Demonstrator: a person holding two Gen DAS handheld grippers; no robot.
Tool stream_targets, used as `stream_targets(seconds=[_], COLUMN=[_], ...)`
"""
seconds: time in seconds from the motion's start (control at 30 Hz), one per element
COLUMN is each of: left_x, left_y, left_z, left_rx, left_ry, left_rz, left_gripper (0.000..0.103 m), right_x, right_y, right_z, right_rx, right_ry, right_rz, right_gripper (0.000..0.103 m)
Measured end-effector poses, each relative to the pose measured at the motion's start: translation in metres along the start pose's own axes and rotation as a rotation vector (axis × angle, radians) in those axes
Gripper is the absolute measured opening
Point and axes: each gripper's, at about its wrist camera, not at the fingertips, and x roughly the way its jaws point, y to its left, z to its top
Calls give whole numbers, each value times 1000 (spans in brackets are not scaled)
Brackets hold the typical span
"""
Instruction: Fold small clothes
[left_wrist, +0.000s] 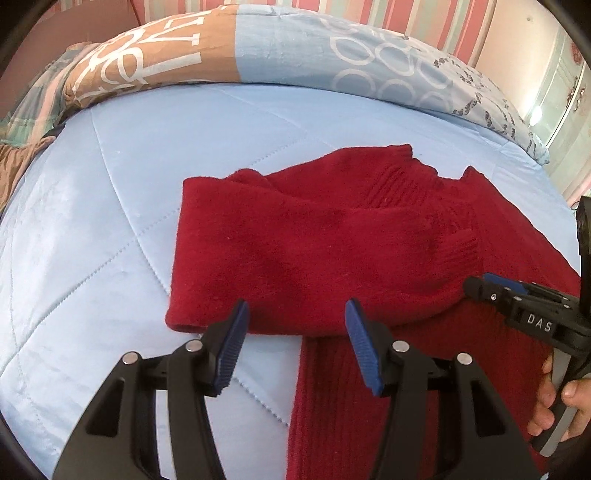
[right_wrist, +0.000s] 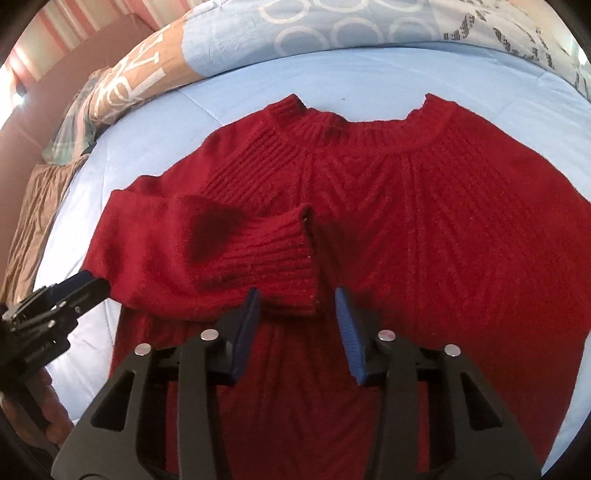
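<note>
A dark red knitted sweater lies flat on a light blue quilt, collar towards the far side. Its left sleeve is folded across the chest, with the ribbed cuff near the middle. My left gripper hovers open over the sleeve's near edge, nothing between its blue pads. In the right wrist view it shows at the sleeve's outer fold. My right gripper stands partly open just above the cuff's near corner, and its pads do not press on the knit. It also appears from the side.
A rolled duvet in blue and tan with white rings lies along the far side of the bed. A striped wall stands behind it. A person's hand holds the right gripper's handle. Bare quilt stretches left of the sweater.
</note>
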Motion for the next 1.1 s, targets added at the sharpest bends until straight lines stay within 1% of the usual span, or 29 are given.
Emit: stream_targets(seconds=[0.03, 0.1, 0.17, 0.2, 0.23, 0.27, 0.33, 0.47, 0.5, 0.57, 0.63, 0.7, 0.83, 0.93, 0.97, 1.0, 1.1], left_x=[0, 0, 1, 1, 1, 2, 1, -5, -5, -2, 4, 12, 33, 43, 47, 48, 49], left_y=[0, 0, 1, 1, 1, 1, 1, -5, -9, -15, -25, -36, -51, -57, -58, -58, -57], left_z=[0, 1, 1, 1, 1, 2, 5, 17, 21, 27, 33, 37, 42, 41, 40, 39, 38], left_rx=[1, 0, -8, -10, -12, -15, -29, -32, -25, -14, 4, 23, 52, 66, 73, 76, 79], left_ry=[-3, -5, -3, -4, -4, -4, -2, -23, -28, -34, -35, -39, -32, -18, -11, -9, -11], left_rz=[7, 12, 10, 10, 12, 15, 15, 15, 14, 20, 17, 33, 47, 57, 67, 75, 89], left_gripper=[55, 55, 55, 55, 55, 55, 55, 55, 55, 55, 55, 55, 55, 55, 55, 55, 55], right_x=[-1, -2, -2, -3, -4, -7, -14, -43, -55, -74, -81, -84, -67, -58, -55, -54, -59], right_y=[2, 5, 6, 5, 4, 3, 0, -9, -16, -32, -47, -67, -100, -112, -114, -117, -129], right_z=[1, 1, 0, 0, -1, -2, -2, 4, 7, 14, 17, 17, 1, -12, -15, -16, -12], right_rx=[-5, -28, -39, -37, -36, -35, -29, -63, -68, -76, -83, -84, -66, -63, -65, -63, -14], right_ry=[4, 1, 0, -6, -13, -28, -57, -153, -183, -215, -221, -216, -163, -149, -146, -151, -177], right_rz=[12, -5, -21, -28, -39, -50, -53, -143, -179, -236, -277, -318, -358, -356, -362, -373, -345], right_gripper=[30, 29, 23, 20, 13, 10, 6, 5, 5, 5, 5, 5, 4, 3, 1, 1, 1])
